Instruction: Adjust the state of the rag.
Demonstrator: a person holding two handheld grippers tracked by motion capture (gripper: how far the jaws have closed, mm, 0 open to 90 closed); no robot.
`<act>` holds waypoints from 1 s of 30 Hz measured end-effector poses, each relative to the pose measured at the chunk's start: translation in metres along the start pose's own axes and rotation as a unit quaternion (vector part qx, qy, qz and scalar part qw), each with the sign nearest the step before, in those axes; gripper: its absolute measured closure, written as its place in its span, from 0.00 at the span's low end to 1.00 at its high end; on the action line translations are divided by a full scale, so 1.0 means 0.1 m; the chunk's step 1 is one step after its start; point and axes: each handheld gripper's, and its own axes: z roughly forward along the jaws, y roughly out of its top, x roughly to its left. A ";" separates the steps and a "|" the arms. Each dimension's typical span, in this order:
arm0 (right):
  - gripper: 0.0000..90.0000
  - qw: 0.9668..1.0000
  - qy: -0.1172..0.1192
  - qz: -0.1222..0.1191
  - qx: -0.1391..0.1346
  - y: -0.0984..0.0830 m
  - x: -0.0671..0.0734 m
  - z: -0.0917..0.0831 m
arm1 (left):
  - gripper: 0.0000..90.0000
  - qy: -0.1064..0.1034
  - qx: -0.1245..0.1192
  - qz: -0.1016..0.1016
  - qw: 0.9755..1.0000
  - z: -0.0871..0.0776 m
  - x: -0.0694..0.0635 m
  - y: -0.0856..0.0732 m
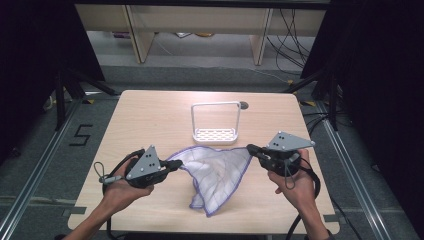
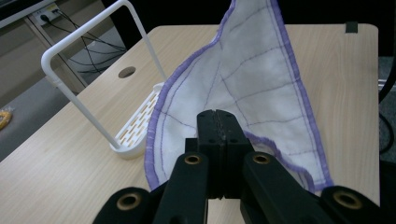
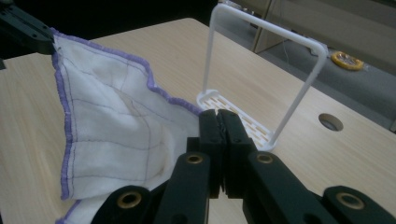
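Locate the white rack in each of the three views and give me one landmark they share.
High view: the white rack stands at the table's centre, beyond the cloth.
Left gripper view: upper left, its tray partly behind the cloth's edge.
Right gripper view: upper right, beyond the closed jaws.
Shared landmark: the round hole in the table beside the rack.

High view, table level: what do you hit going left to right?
Left claw shut on one corner of the cloth → the cloth itself, stretched between both → right claw shut on the other corner. The white rack stands farther back, above the cloth's span, so it is left out.
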 end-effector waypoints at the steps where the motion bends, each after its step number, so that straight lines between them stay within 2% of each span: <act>1: 0.99 1.000 -0.001 -0.008 0.002 0.03 0.01 0.00 | 1.00 0.001 0.001 -0.002 1.000 0.01 0.01 -0.01; 3: 0.99 1.000 -0.001 -0.011 0.006 0.06 0.03 0.02 | 1.00 0.002 -0.002 -0.015 1.000 0.01 0.05 -0.04; 4: 0.99 1.000 0.005 -0.004 0.006 0.08 0.02 0.01 | 1.00 -0.001 -0.012 -0.034 0.999 -0.02 0.10 -0.05; 6: 0.99 1.000 0.009 -0.006 0.005 0.11 0.03 -0.02 | 1.00 -0.003 -0.017 -0.038 0.999 -0.06 0.11 -0.05; 7: 0.99 1.000 0.007 -0.009 -0.002 0.13 0.03 -0.04 | 1.00 -0.004 -0.029 -0.043 0.999 -0.14 0.12 -0.02; 9: 1.00 1.000 0.015 -0.005 -0.008 0.17 0.05 -0.12 | 1.00 -0.004 -0.039 -0.040 0.998 -0.25 0.12 0.02; 13: 1.00 0.999 0.021 -0.014 -0.020 0.24 0.07 -0.24 | 1.00 -0.004 -0.060 -0.038 0.997 -0.47 0.11 0.13; 14: 1.00 0.999 0.021 -0.014 -0.020 0.24 0.07 -0.24 | 1.00 -0.004 -0.060 -0.038 0.997 -0.47 0.11 0.13; 15: 1.00 0.999 0.030 -0.021 -0.029 0.28 0.08 -0.31 | 1.00 -0.008 -0.067 -0.038 0.997 -0.57 0.10 0.18; 16: 1.00 0.999 0.030 -0.008 -0.033 0.30 0.11 -0.33 | 1.00 -0.011 -0.069 -0.037 0.997 -0.62 0.10 0.21; 18: 1.00 0.999 0.033 -0.014 -0.035 0.35 0.12 -0.39 | 1.00 -0.014 -0.072 -0.037 0.997 -0.68 0.10 0.25; 21: 1.00 0.999 0.034 -0.012 -0.035 0.38 0.12 -0.42 | 1.00 -0.020 -0.071 -0.044 0.996 -0.69 0.12 0.25; 22: 1.00 0.999 0.031 -0.009 -0.033 0.39 0.11 -0.41 | 1.00 -0.020 -0.067 -0.050 0.996 -0.65 0.16 0.23; 23: 0.99 0.999 0.027 -0.016 -0.026 0.39 0.07 -0.36 | 1.00 -0.020 -0.063 -0.055 0.996 -0.61 0.19 0.21; 24: 0.99 0.999 0.028 -0.008 -0.017 0.38 0.05 -0.31 | 1.00 -0.019 -0.058 -0.069 0.996 -0.51 0.25 0.16; 25: 0.99 1.000 0.019 -0.005 -0.004 0.35 -0.03 -0.22 | 1.00 -0.020 -0.050 -0.078 0.995 -0.42 0.30 0.10; 26: 0.99 1.000 0.015 0.007 0.004 0.32 -0.08 -0.10 | 1.00 -0.017 -0.043 -0.091 0.995 -0.31 0.36 0.04; 27: 0.99 0.999 0.007 0.020 0.034 0.23 -0.22 0.12 | 1.00 -0.014 -0.038 -0.100 0.994 -0.22 0.40 -0.02; 28: 0.99 0.998 -0.001 0.027 0.051 0.17 -0.29 0.26 | 1.00 -0.010 -0.013 -0.114 0.993 0.01 0.50 -0.17; 30: 0.99 0.996 -0.002 0.040 0.081 0.02 -0.46 0.56 | 1.00 -0.011 0.009 -0.130 0.991 0.25 0.58 -0.33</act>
